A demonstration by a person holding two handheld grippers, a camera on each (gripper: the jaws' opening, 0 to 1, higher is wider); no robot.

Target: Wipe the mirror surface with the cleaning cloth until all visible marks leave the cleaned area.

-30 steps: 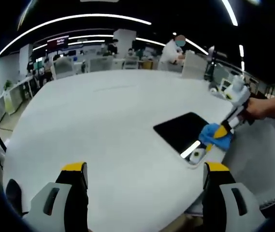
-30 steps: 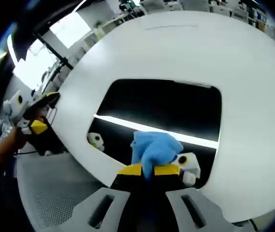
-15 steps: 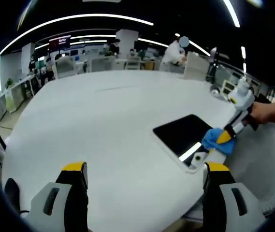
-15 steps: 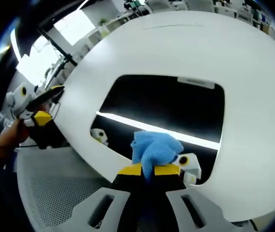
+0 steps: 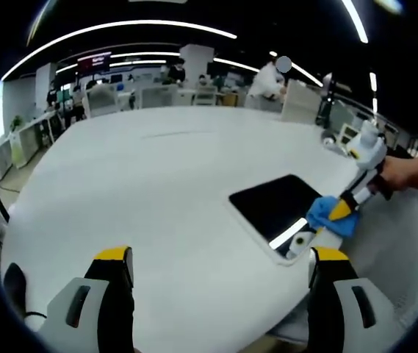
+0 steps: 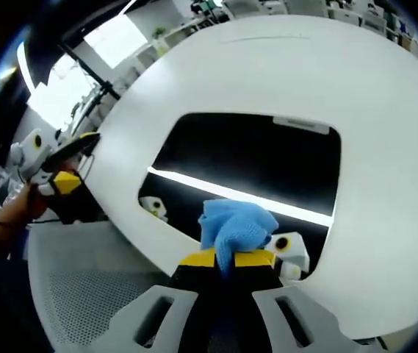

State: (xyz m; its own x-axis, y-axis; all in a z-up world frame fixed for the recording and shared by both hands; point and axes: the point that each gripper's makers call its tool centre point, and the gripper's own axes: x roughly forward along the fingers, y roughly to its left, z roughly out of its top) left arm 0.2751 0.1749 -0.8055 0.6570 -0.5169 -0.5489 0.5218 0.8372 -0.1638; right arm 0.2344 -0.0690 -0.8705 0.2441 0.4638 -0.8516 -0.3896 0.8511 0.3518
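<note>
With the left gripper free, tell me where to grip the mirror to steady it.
Probably the mirror's near edge, coming low across the table from the open left gripper's side: it lies flat, and the right gripper presses the blue cloth at its opposite end.

No text, label, brand or number can be read in either view. A wall screen [image 5: 95, 62] far back in the left gripper view carries a reddish band, but whatever is written on it is too small and blurred to make out. A pale strip [image 6: 300, 123] at the far edge of the mirror [image 6: 267, 158] in the right gripper view shows no readable marking.
</note>
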